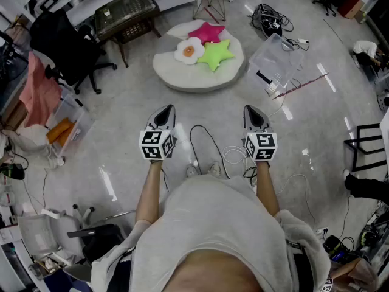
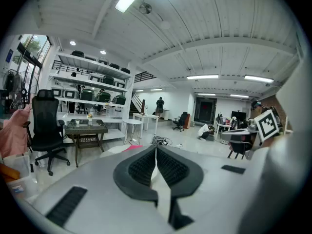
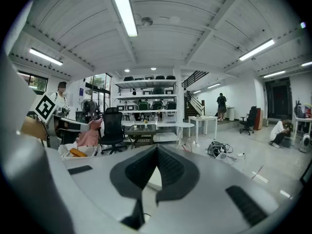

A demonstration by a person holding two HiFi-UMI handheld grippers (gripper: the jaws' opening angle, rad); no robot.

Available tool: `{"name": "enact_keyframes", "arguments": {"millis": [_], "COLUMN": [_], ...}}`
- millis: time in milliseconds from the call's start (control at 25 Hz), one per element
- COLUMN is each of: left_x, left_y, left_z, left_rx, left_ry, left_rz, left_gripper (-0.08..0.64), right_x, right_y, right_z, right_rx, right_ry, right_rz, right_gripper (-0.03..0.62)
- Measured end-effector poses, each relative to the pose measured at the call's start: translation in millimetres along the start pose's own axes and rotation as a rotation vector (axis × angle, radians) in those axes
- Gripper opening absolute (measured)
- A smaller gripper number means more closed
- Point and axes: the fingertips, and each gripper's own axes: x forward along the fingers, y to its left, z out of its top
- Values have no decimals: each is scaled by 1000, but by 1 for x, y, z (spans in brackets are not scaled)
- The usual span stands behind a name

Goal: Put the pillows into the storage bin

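Observation:
Three pillows lie on a round white cushion [image 1: 176,72] on the floor ahead: a pink star [image 1: 206,32], a green star [image 1: 216,54] and a white flower with an orange centre [image 1: 189,50]. A clear plastic storage bin [image 1: 276,61] stands to their right. My left gripper [image 1: 164,111] and right gripper [image 1: 252,111] are held side by side well short of the cushion, both shut and empty. The left gripper view shows its jaws [image 2: 156,150] closed together, with a sliver of the pink pillow [image 2: 132,148] past them. The right gripper [image 3: 157,151] has its jaws meeting too.
A low glass-topped table [image 1: 126,12] and a black office chair [image 1: 64,41] stand at the back left. Another clear bin with orange contents [image 1: 64,129] sits left. Cables [image 1: 209,148] trail on the floor near my feet, more cables [image 1: 267,18] beyond the storage bin.

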Motion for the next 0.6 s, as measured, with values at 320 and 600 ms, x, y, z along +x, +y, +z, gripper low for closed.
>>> {"name": "enact_keyframes", "arguments": {"millis": [320, 600], "left_x": [1, 5], "left_y": [-1, -3], "left_z": [-3, -6], "left_rx": [-1, 27], "left_ry": [1, 12], "left_rz": [1, -18], "left_gripper": [14, 15], "right_x": [1, 8], "right_y": [0, 3], "right_z": [-4, -1], "right_rx": [-4, -8], "right_ry": [5, -25], "right_rz": [7, 35], "right_gripper": [-2, -2]}}
